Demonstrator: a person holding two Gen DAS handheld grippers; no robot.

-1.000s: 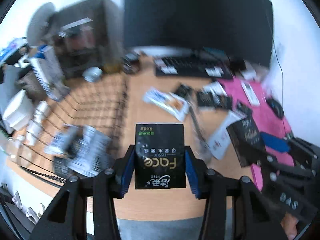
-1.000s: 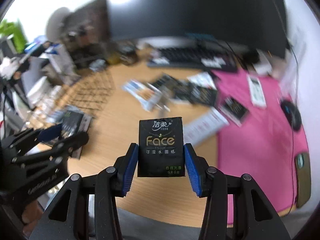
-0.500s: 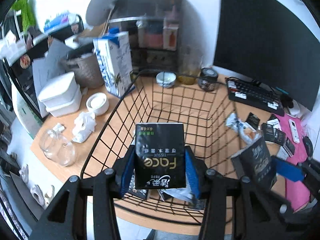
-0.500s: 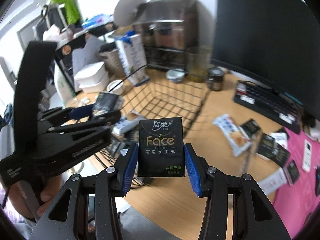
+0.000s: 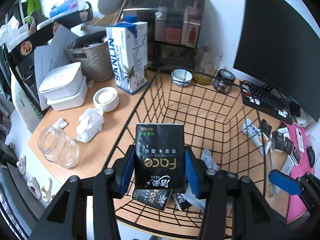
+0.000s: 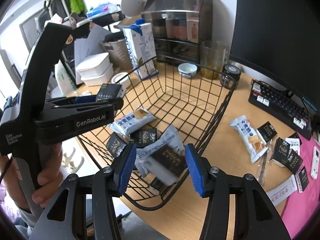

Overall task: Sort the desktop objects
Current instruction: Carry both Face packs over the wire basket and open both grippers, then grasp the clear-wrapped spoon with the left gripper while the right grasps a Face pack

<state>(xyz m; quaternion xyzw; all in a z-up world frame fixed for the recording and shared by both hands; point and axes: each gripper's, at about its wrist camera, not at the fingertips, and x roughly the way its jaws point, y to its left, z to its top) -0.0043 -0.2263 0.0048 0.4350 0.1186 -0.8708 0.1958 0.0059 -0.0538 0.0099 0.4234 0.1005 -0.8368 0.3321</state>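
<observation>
My left gripper (image 5: 159,169) is shut on a black Face tissue pack (image 5: 159,156) and holds it above the near left part of the black wire basket (image 5: 202,108). It also shows in the right wrist view (image 6: 109,97), still holding the pack (image 6: 109,92). My right gripper (image 6: 161,165) is open and empty above the basket (image 6: 224,104). Under it a black tissue pack (image 6: 170,159) lies on the snack packets and other packs in the basket. More tissue packs (image 6: 288,156) and a snack packet (image 6: 249,138) lie on the desk to the right.
A milk carton (image 5: 128,54), white boxes (image 5: 63,86), a glass jar (image 5: 57,150) and crumpled tissue (image 5: 90,126) stand left of the basket. A small bowl (image 5: 181,77), a dark jar (image 5: 224,79), a keyboard (image 5: 266,100) and a monitor (image 5: 280,40) are behind and to the right. A pink mat (image 6: 308,180) lies far right.
My right gripper has opened and its tissue pack now lies in the basket. Both grippers moved left from the desk to over the basket. The left still holds its pack.
</observation>
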